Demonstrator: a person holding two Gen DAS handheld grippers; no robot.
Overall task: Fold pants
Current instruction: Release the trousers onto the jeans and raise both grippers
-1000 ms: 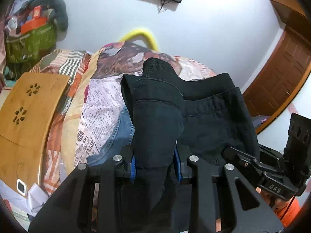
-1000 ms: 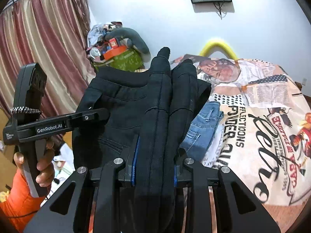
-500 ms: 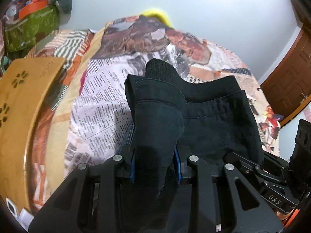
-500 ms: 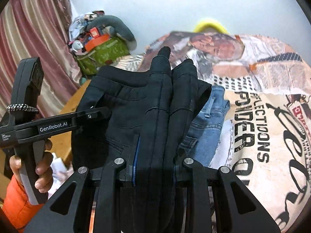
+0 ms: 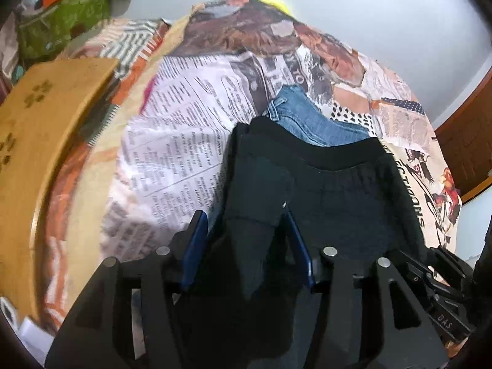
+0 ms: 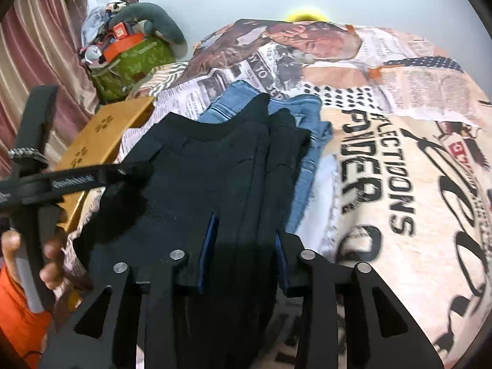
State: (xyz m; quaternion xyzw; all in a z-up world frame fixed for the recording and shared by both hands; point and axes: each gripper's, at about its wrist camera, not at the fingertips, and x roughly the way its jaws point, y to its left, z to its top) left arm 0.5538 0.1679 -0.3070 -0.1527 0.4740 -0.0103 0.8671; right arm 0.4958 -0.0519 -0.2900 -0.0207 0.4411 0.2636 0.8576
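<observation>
Black pants (image 5: 332, 190) are laid on the newspaper-print bedsheet (image 5: 184, 129), partly over folded blue jeans (image 5: 310, 123); matte heavy cloth, elastic waistband seen at the far edge. A bunched fold is seen between the jaws of the left gripper (image 5: 246, 236), which are opening: a gap shows at the left blue pad, the right pad's contact cannot be told. In the right wrist view the stacked pant legs (image 6: 246, 166) run up between the jaws of the right gripper (image 6: 244, 240), also opening; pads look just off the cloth, contact hard to judge. The near cloth is lost in shadow under both grippers. A hand (image 6: 52, 264) and orange sleeve (image 6: 18, 313) are cut off at the left edge, gripping the left gripper's handle. A curved wooden board (image 5: 33, 166) lies beside the bedsheet.
</observation>
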